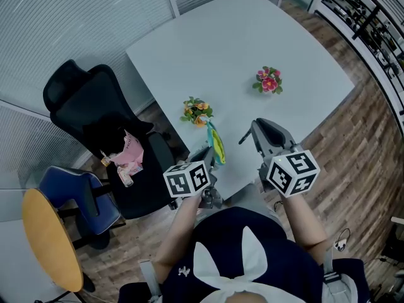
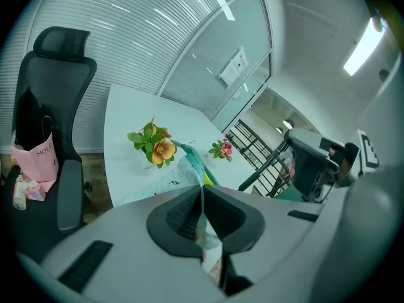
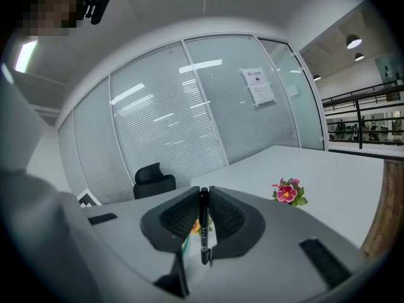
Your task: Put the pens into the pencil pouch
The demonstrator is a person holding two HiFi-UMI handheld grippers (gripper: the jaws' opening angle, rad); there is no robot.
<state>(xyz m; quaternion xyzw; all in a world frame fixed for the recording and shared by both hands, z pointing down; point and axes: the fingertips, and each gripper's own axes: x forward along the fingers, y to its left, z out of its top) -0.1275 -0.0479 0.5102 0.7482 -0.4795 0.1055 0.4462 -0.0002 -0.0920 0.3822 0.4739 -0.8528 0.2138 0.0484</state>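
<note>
Wood-plank flooring (image 1: 360,144) surrounds a white table (image 1: 240,49), shown from above in the head view. Nearest the viewer, two grippers are held at the table's six o'clock edge, each carrying a marker cube (image 1: 187,178).

The left gripper (image 2: 202,194) is shown with its jaws closed tight on the near edge of the pencil pouch (image 1: 216,145), a teal and yellow fabric case. The pouch is extended from the jaws toward twelve o'clock, above the near edge of the table.

The right gripper (image 3: 204,197) is seen at the pouch's three o'clock, apart from it. Its jaws are nearly together and clamped on a black pen (image 3: 204,226), which is held upright between the pads, its ends projecting above and below them.

Beyond the pouch, an orange flower cluster (image 1: 197,110) is placed at its eleven o'clock, and a pink flower cluster (image 1: 269,81) at its two o'clock, farther out on the table.

At the table's nine o'clock a black office chair (image 1: 95,106) is shown, with a pink bag (image 1: 128,156) on its seat.
</note>
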